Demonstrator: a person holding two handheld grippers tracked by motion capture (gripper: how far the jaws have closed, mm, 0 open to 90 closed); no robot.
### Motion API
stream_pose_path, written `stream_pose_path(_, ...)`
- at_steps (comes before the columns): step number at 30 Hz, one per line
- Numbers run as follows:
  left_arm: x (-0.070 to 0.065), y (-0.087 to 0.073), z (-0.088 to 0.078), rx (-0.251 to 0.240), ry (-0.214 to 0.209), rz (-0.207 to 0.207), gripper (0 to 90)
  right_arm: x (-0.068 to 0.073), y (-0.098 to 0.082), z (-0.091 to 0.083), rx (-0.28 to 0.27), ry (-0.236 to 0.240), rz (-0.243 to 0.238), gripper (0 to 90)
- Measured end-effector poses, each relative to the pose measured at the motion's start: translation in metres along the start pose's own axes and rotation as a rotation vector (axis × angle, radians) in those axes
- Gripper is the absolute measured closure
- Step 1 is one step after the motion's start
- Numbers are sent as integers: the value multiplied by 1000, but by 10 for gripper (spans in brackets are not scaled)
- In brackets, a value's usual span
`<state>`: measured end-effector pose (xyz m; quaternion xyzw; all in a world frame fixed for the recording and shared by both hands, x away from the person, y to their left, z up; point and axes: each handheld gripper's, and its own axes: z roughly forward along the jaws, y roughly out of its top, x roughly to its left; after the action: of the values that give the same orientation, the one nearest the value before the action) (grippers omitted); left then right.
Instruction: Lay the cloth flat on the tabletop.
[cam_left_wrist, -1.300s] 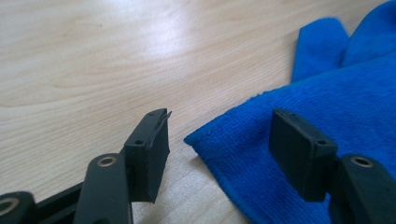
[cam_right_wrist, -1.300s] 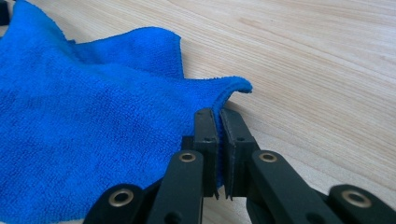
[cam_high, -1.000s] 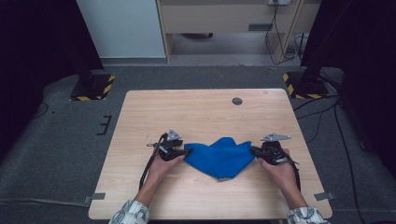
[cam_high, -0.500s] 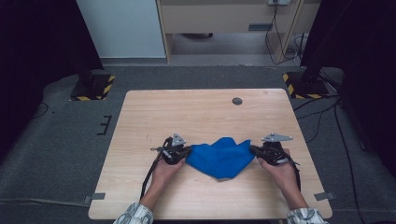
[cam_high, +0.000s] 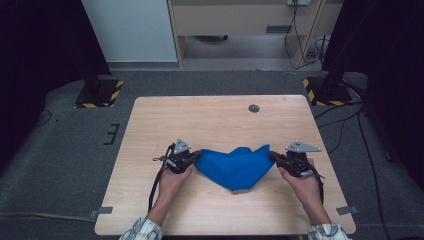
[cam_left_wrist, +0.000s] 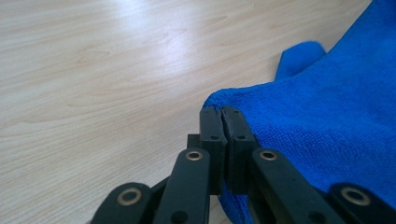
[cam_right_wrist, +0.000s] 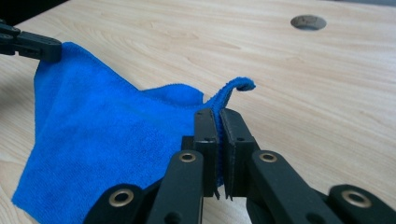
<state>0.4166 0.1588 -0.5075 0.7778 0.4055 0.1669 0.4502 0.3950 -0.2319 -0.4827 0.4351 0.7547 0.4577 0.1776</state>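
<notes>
A blue cloth (cam_high: 235, 166) hangs stretched between my two grippers over the near half of the wooden table (cam_high: 215, 117), sagging to a point toward me. My left gripper (cam_high: 196, 155) is shut on the cloth's left corner (cam_left_wrist: 224, 100); its jaws have just been closing with the cloth edge between them. My right gripper (cam_high: 272, 155) is shut on the right corner, whose tip (cam_right_wrist: 240, 84) curls over the jaw ends. In the right gripper view the cloth (cam_right_wrist: 102, 140) spreads to the left, and the left gripper's jaws (cam_right_wrist: 44, 46) pinch its far corner.
A round cable hole (cam_high: 254, 108) sits in the far right part of the table. Beyond the table are a grey floor, two stand bases with yellow-black tape (cam_high: 100, 94) (cam_high: 325, 90) and a cabinet. Bare wood lies between the cloth and the far edge.
My left gripper has closed on the cloth's left corner and lifted it slightly. The cloth is now pulled more taut between the two grippers. The right gripper has kept still.
</notes>
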Motion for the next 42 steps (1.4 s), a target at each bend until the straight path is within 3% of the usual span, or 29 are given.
stream_pose_path(9,3,7,-12,-44,2,-12,879,3,9,-7,-48,-8,-8,861)
stream_pose_path(21,2,15,-23,-82,1,-23,880,12,17,-11,-74,-13,-39,863)
stream_pose_path(30,0,14,-25,-74,-9,-22,880,10,14,-8,-55,-14,-34,863)
stream_pose_path(42,-1,16,-32,-87,-13,-22,880,12,18,-10,-71,-10,-34,863)
